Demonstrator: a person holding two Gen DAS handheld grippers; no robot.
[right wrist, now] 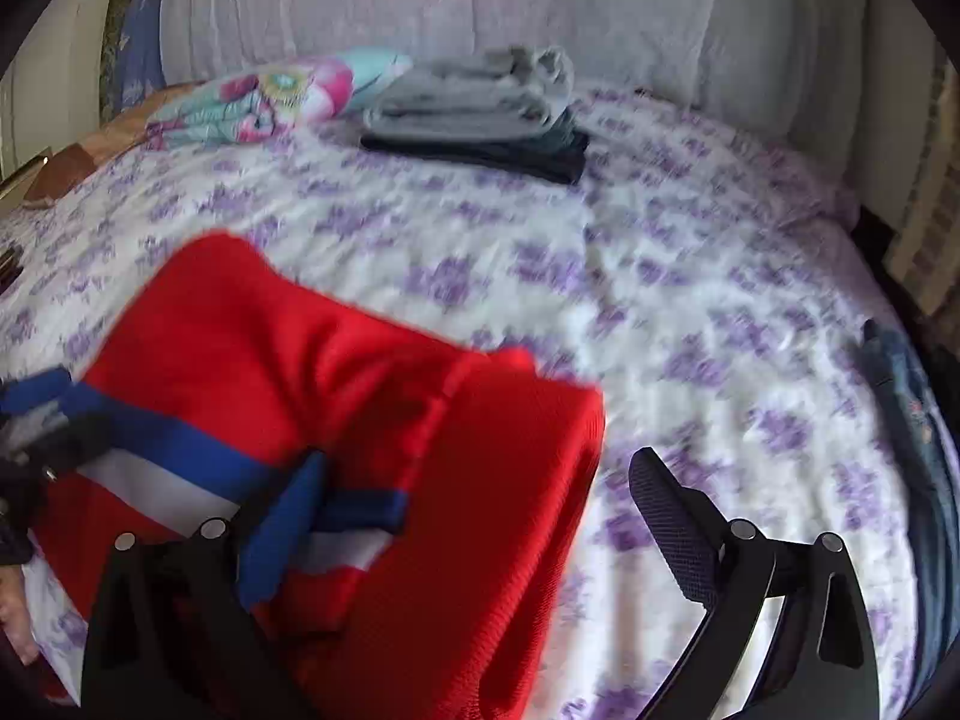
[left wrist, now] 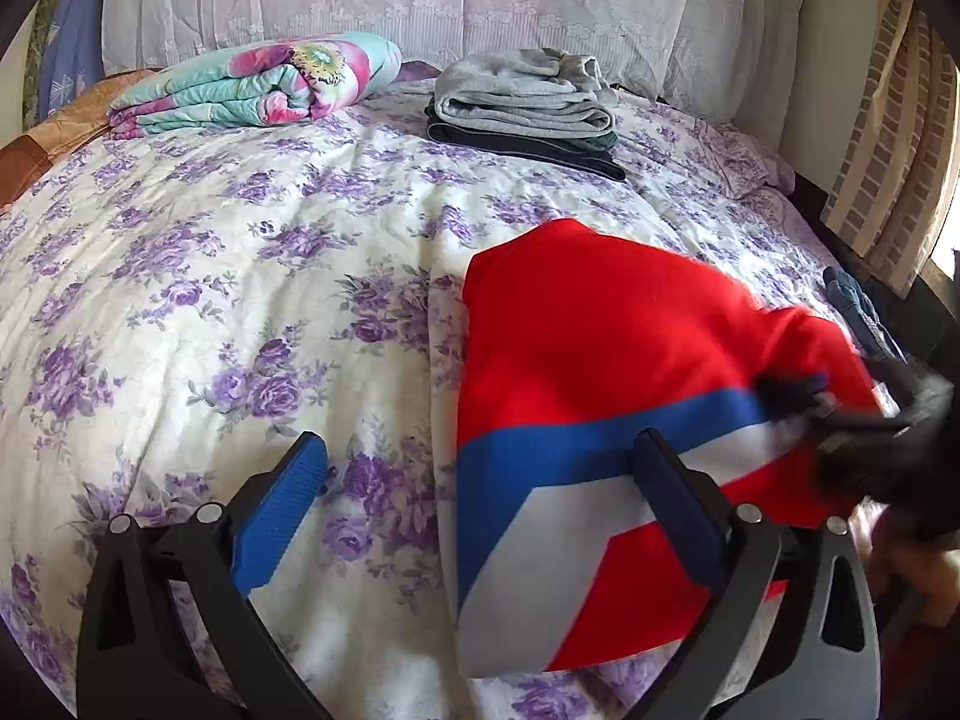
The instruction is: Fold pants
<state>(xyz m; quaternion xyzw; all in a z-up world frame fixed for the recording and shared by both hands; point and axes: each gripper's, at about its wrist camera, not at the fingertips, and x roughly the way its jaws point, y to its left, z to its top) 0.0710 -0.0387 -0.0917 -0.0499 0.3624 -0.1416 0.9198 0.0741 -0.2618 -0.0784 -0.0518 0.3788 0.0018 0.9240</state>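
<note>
Lying on the bed (left wrist: 240, 276), toward its near right side in the left wrist view: red pants (left wrist: 600, 336) with a blue and white chevron band, already doubled over into a thick bundle, one edge rising in a soft hump. Hovering over them, left tongs (left wrist: 480, 462) spread wide, one blue pad over the floral bedspread, the other dark pad over the white stripe, gripping nothing. Right tongs (right wrist: 480, 480) likewise gaping, left pad above the red cloth, right pad above bare bedspread, holding nothing; appearing again at the right edge of the left view, blurred, close over the pants' far corner.

Looking soft, light and limp, a knit-like weave showing in the right wrist view; likely sagging and sliding out of shape when lifted by one point. Best pinching through all layers at the two corners of a folded edge, both tongs together, keeping the bundle taut while carrying it over. Thick hump probably needing flattening before another fold.

Resting at the far side of the bed: a stack of folded clothes (left wrist: 528, 108), grey on top, dark beneath, beside a rolled floral blanket (left wrist: 258, 84). Denim (right wrist: 900, 396) lying at the right edge.

No brand, label or readable writing showing anywhere
</note>
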